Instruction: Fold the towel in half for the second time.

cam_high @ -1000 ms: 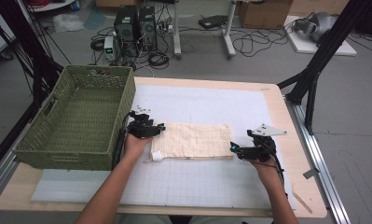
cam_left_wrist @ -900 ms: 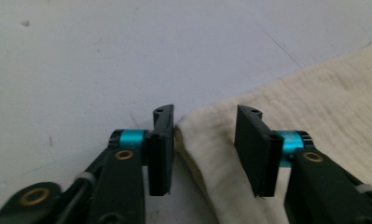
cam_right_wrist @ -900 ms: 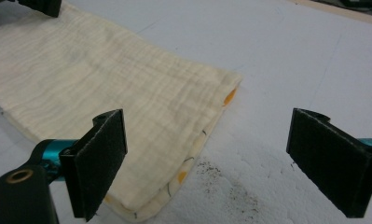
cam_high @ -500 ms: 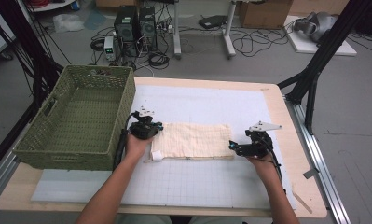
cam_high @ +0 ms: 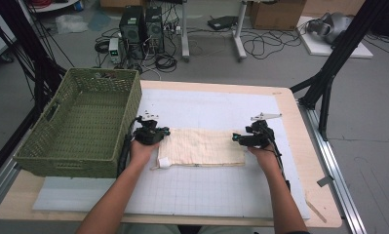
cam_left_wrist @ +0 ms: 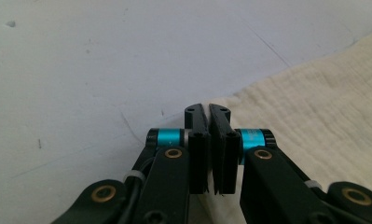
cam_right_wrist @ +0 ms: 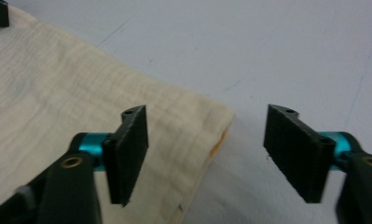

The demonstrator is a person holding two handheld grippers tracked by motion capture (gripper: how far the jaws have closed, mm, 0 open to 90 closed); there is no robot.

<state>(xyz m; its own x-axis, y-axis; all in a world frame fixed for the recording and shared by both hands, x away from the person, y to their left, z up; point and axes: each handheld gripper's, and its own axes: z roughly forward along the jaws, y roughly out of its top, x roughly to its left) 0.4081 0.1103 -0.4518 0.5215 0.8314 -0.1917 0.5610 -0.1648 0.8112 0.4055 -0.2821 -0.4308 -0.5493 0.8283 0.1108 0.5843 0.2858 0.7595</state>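
basket (cam_high: 80,122) left of cloth (cam_high: 202,146), both on table (cam_high: 299,122)

cloth (cam_high: 202,146) is a pale cream with a fine crinkly grid weave, little orange fleck on one edge; basket (cam_high: 80,124) is olive green wicker; mat (cam_high: 206,185) is white-grey with a faint grid printed on it; desk (cam_high: 299,126) shows light wood round the edge; each hand-held gripper (cam_right_wrist: 207,154) is black with teal rings and brass screws

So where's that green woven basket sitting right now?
In the high view, the basket sits at the table's left edge, just left of the left gripper and the folded cream cloth.
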